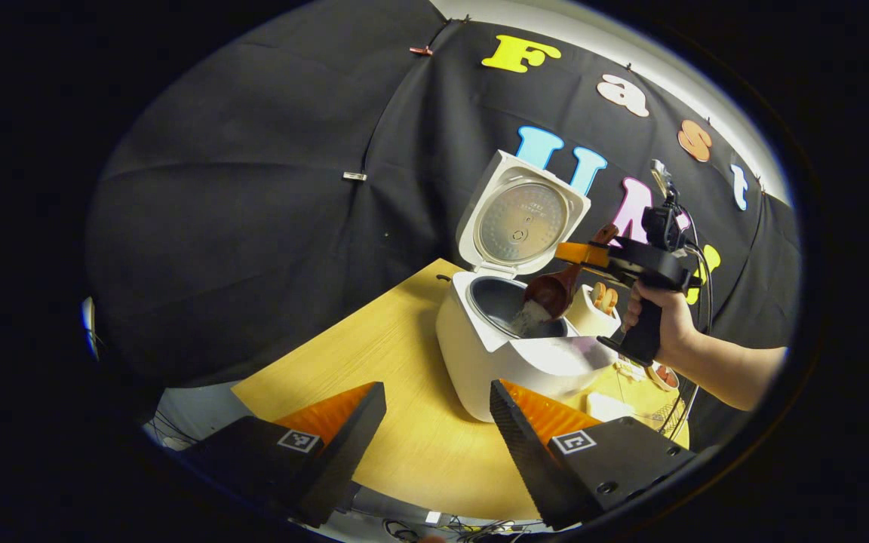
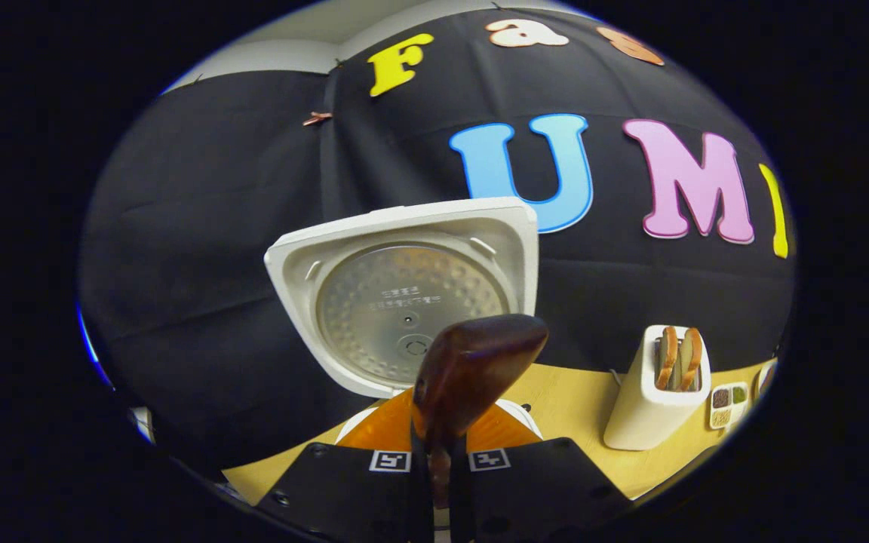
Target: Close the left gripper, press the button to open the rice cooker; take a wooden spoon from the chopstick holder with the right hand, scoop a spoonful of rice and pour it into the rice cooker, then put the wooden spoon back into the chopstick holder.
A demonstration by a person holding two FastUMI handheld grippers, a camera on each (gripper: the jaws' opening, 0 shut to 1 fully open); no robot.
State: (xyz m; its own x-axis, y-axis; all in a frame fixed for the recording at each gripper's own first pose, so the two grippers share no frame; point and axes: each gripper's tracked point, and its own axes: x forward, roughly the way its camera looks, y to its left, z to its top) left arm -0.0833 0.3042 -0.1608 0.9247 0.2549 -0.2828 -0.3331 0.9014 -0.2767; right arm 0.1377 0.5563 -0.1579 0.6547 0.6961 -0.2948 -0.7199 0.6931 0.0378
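The table (image 1: 404, 437) is seen in the left gripper view as a pale wooden top, and on it stands the cooker (image 1: 510, 354) with its lid (image 1: 521, 219) swung fully up, so the button press is judged done. In the right gripper view the lid (image 2: 404, 294) is faced from close by, its metal inner plate turned toward the camera.

The step in hand is judged to be the pour. In the left gripper view the right gripper (image 1: 593, 255) is held by a hand (image 1: 664, 320) just above the far rim of the cooker, and the spoon (image 1: 551, 292) is tipped bowl-down over the pot, with rice (image 1: 529, 317) seen falling from it into the opening. In the right gripper view the right gripper (image 2: 438, 460) is clamped on the spoon (image 2: 472, 369), both fingers being pressed against the handle and the bowl being seen from its back.

The left gripper (image 1: 434, 437) is held back over the near part of the table, its fingers well apart and nothing between them.

The holder (image 2: 657, 400) stands beside the cooker, near the table's far edge, with other utensils upright in it; a small tray (image 2: 729, 403) lies just beside it.

Once the spoon is emptied, it would have to be levelled, carried across to the holder and lowered handle-up among the utensils before the grip is released. Care would be needed that the holder is not tipped.
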